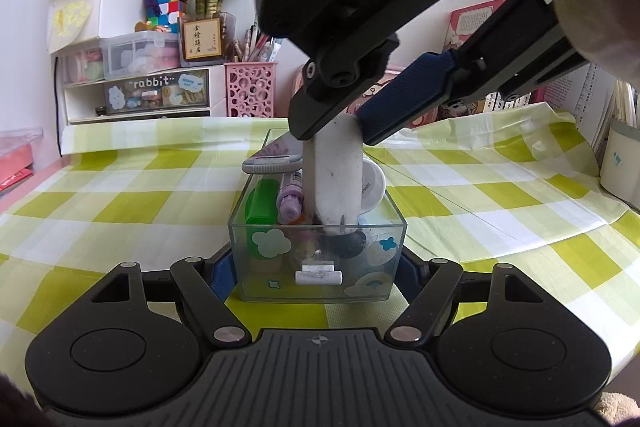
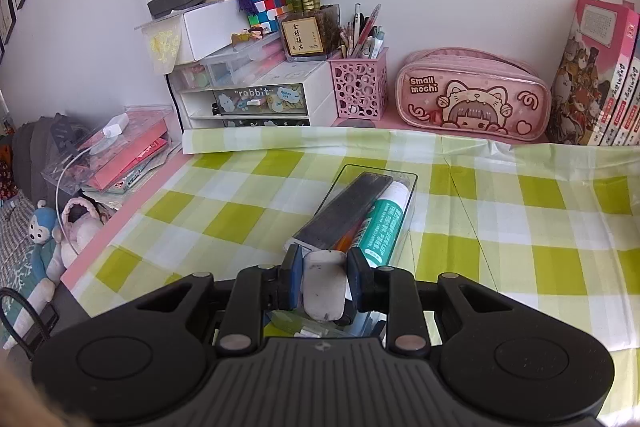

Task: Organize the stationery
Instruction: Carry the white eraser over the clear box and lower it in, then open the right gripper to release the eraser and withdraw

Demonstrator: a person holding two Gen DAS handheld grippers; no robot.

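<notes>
A smudged white eraser (image 1: 334,179) stands upright, its lower end inside a clear box (image 1: 320,283). The box sits on the checked cloth, holding a green marker (image 1: 262,203) and other stationery.

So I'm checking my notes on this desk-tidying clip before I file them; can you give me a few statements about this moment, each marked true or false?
1. The right gripper is clamped on a white eraser. True.
2. The left gripper is shut on the sides of the clear box. True.
3. The eraser lies flat on the checked tablecloth. False: it is held on end over the box, its lower tip among the items inside.
4. The box is empty. False: it holds a green item, a purple tube and more.
5. A pink pencil case sits by the wall. True.
</notes>
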